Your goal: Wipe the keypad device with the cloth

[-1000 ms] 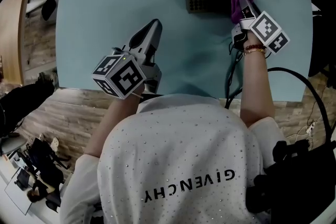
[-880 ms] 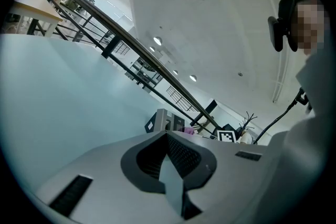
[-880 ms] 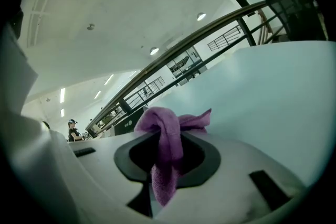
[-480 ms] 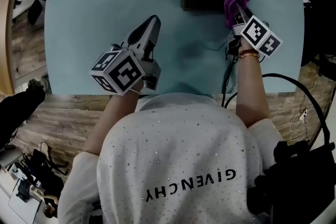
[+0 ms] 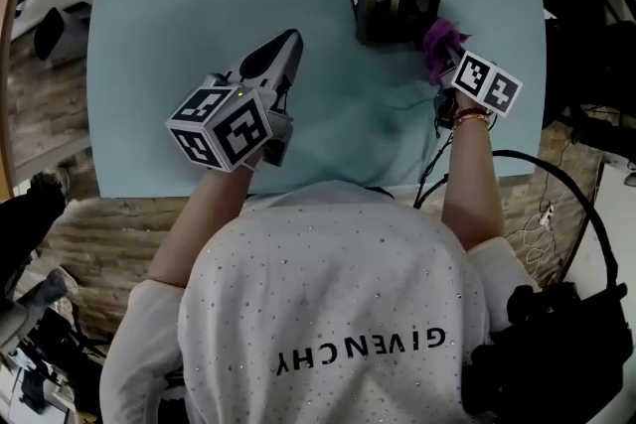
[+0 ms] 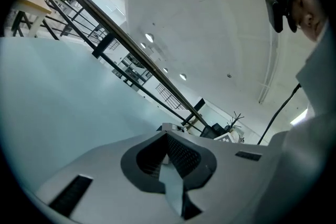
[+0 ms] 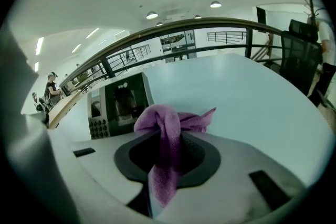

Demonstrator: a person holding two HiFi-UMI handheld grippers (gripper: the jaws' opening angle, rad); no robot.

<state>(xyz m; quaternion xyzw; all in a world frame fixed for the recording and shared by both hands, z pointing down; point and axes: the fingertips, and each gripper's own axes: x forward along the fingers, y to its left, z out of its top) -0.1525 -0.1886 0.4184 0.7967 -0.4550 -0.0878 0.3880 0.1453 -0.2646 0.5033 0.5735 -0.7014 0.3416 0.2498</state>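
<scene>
Purple cloth clamped between fingers of right gripper, beside keypad device.

The pale teal table carries a dark keypad device, which stands near the table's far edge, right of centre.

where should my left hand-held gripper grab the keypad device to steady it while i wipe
Probably its left edge, by the keypad, coming in from the left: the keypad device is a boxy body with flat sides, and the right hand-held gripper with the purple cloth crowds its right side.
</scene>
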